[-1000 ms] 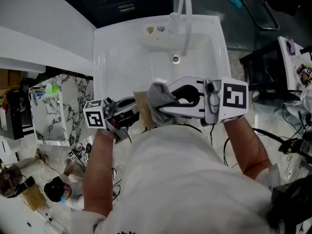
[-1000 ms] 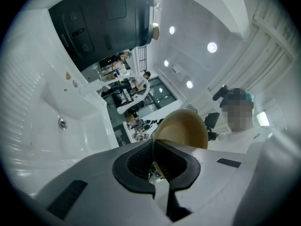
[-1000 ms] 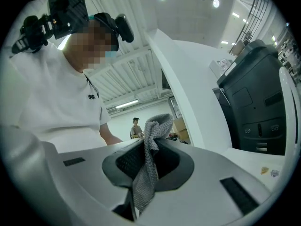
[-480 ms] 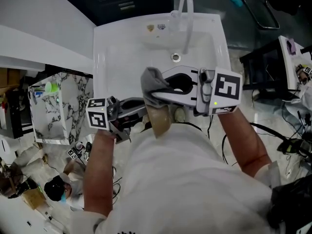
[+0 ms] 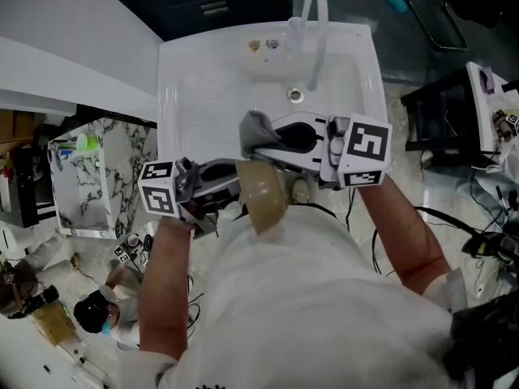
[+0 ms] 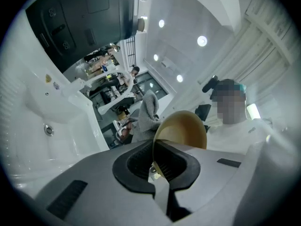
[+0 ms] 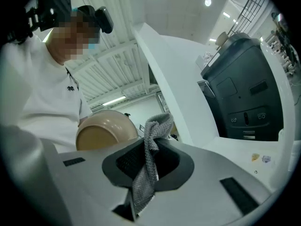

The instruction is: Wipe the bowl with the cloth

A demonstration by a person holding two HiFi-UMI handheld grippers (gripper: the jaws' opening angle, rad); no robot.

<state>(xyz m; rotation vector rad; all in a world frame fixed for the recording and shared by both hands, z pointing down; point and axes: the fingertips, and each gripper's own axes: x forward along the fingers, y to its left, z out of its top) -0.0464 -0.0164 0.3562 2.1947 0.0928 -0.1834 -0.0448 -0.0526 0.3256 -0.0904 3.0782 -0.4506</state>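
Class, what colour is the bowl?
Tan, a beige-brown; the bowl shows best in the left gripper view.

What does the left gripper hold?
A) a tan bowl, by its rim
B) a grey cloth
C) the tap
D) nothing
A: the left gripper has its jaws shut on the rim of the bowl, while the cloth hangs in the right gripper.

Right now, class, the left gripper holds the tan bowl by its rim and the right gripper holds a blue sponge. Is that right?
No. The right gripper holds a grey cloth, not a blue sponge, as the right gripper view shows. The left gripper does hold the bowl by its rim.
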